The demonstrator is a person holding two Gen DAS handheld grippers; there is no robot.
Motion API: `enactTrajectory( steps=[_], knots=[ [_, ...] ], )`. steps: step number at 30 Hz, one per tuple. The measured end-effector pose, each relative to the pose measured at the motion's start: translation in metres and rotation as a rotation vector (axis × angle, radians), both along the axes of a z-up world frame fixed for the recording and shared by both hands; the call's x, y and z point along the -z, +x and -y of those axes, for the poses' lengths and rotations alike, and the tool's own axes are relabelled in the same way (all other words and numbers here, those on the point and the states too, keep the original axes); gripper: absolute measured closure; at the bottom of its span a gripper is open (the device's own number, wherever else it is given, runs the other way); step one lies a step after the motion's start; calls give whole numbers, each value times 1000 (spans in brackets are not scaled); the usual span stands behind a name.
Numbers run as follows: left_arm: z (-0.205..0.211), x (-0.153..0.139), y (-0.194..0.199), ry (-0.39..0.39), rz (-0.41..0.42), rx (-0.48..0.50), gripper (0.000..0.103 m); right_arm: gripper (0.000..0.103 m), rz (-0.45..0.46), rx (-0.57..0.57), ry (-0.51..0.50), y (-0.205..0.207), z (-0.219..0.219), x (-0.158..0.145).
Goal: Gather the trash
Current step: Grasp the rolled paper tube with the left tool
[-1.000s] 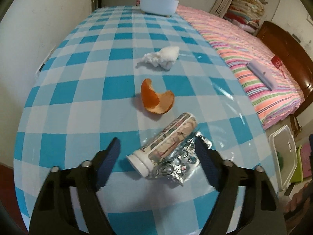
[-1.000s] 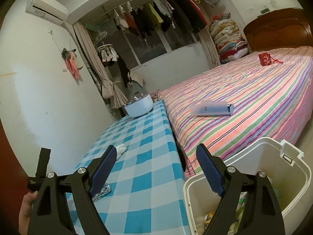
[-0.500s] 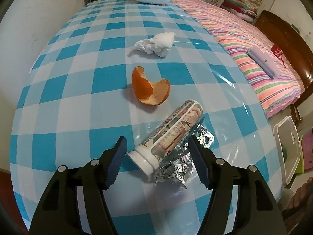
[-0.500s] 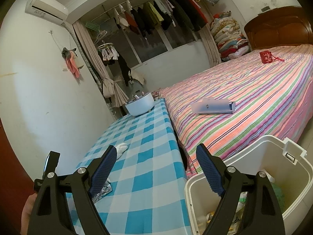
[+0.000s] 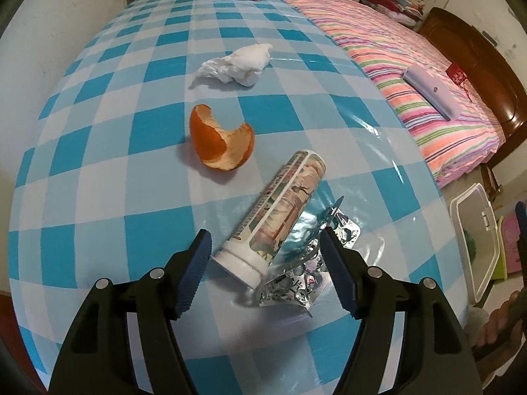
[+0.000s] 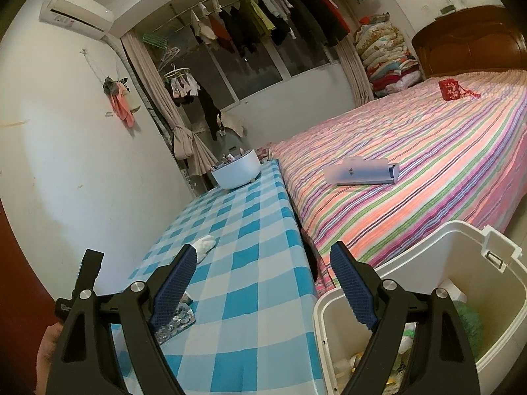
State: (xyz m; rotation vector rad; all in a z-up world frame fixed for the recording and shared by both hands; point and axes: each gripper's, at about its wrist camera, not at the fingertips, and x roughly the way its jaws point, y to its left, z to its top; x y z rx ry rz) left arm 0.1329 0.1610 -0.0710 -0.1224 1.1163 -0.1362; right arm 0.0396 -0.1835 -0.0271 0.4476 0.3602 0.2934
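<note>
A printed tube with a white cap (image 5: 283, 210) lies on the blue checked tablecloth (image 5: 98, 131), resting on crumpled foil blister packs (image 5: 306, 279). My left gripper (image 5: 265, 233) points down over them, jaws opening, with the tube's cap end and the foil between the fingers and no pad pressing. Farther off lie an orange peel (image 5: 220, 141) and a crumpled white tissue (image 5: 237, 62). My right gripper (image 6: 263, 247) hangs open and empty over the table's edge, beside the open white bin (image 6: 428, 250), which has trash inside.
A pale blue bowl (image 6: 235, 171) stands at the table's far end. A striped bed (image 6: 428, 164) with a flat box on it runs along the table's right side. The white wall borders the left side. The bin (image 5: 474, 230) sits on the floor below the table's near right corner.
My left gripper has come in closer over the tube and foil and tipped further down. Its jaws narrowed slightly, then widened again. The right gripper has stayed put.
</note>
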Motion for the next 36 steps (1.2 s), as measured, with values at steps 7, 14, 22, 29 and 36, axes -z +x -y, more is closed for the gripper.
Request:
enactTrajectory(
  steps=[7, 14, 22, 29, 36],
  knots=[
    [14, 3, 6, -44, -21, 24, 35, 22, -1, -14, -11, -1, -4, 1],
    [14, 9, 24, -75, -58, -5, 34, 22, -5, -17, -13, 0, -5, 2],
    [29, 11, 28, 17, -36, -2, 52, 22, -7, -17, -6, -1, -5, 4],
    [13, 8, 26, -37, -19, -38, 72, 22, -27, -76, -14, 2, -14, 6],
    [1, 1, 18, -60, 23, -82, 73, 22, -107, -228, -33, 12, -52, 17]
  ],
)
